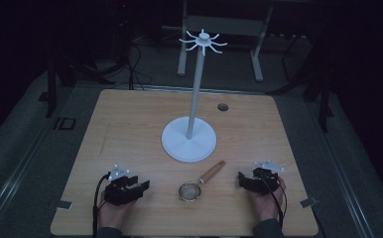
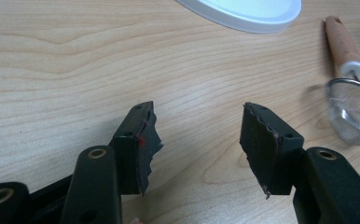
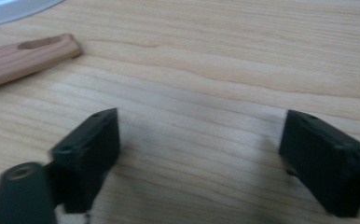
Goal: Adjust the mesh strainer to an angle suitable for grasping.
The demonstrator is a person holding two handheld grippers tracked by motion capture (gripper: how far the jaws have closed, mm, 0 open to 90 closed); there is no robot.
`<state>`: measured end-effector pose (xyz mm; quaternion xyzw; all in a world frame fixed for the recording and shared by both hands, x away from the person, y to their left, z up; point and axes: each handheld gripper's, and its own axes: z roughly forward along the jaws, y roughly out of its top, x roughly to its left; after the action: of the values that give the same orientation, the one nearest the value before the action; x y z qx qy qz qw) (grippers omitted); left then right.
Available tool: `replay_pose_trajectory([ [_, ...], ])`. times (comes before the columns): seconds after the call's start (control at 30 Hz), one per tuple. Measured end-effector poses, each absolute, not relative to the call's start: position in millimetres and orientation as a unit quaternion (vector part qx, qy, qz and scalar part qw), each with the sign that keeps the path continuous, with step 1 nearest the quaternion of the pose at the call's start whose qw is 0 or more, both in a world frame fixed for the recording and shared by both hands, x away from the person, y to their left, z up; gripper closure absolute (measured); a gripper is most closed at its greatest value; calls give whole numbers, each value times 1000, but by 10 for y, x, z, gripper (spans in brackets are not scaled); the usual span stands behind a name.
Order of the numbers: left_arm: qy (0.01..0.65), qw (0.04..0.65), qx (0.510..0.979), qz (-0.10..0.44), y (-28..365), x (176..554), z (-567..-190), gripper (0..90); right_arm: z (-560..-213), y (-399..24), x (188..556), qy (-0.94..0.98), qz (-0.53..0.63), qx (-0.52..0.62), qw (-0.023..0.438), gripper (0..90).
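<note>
Strainer (image 1: 190, 191) lies flat on the table (image 1: 130, 129) between the two grippers, its mesh bowl toward the person and its wooden handle (image 1: 213, 172) running away and to the right, toward the round white base of the hanging stand (image 1: 189, 139). That long axis is the relation the next move seems to turn on: the handle's far end points to the side of the right gripper (image 1: 243, 181), while the bowl sits closer to the middle, a little nearer the left gripper (image 1: 141, 188).

From the left gripper (image 2: 199, 144), the strainer lies off to the right and slightly ahead; the metal rim and fine mesh (image 2: 355, 109) show at the edge of its view, with the white collar where the handle (image 2: 342, 44) joins. Its jaws stand wide apart with bare wood between them, touching nothing.

From the right gripper (image 3: 199, 158), the handle's rounded end (image 3: 24, 56), with its hanging hole, lies ahead and to the left, well clear of the jaws. These jaws also stand apart and empty.

The strainer is small: a shallow silvery mesh bowl, thin wire rim, pale reddish wooden handle. By my judgement the right gripper has the easier reach to the handle.
</note>
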<state>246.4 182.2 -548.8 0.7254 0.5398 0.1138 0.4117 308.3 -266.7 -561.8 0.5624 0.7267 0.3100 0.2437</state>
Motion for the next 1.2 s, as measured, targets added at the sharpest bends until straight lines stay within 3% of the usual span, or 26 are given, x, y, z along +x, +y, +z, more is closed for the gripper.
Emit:
replay_pose_trajectory([
  [0.03,540,412,725,114,1822,2464,-5488,458,-5618,-2667,3083,727,310,562,244,208],
  [0.1,532,418,728,113,1801,2446,-5454,465,-5603,-2709,3049,718,323,564,250,406],
  [0.23,528,420,729,112,1787,2439,-5427,472,-5591,-2773,3041,705,344,573,236,456],
  [1.2,449,407,789,102,927,2802,-5100,525,-5554,-2773,3011,706,364,563,228,479],
])
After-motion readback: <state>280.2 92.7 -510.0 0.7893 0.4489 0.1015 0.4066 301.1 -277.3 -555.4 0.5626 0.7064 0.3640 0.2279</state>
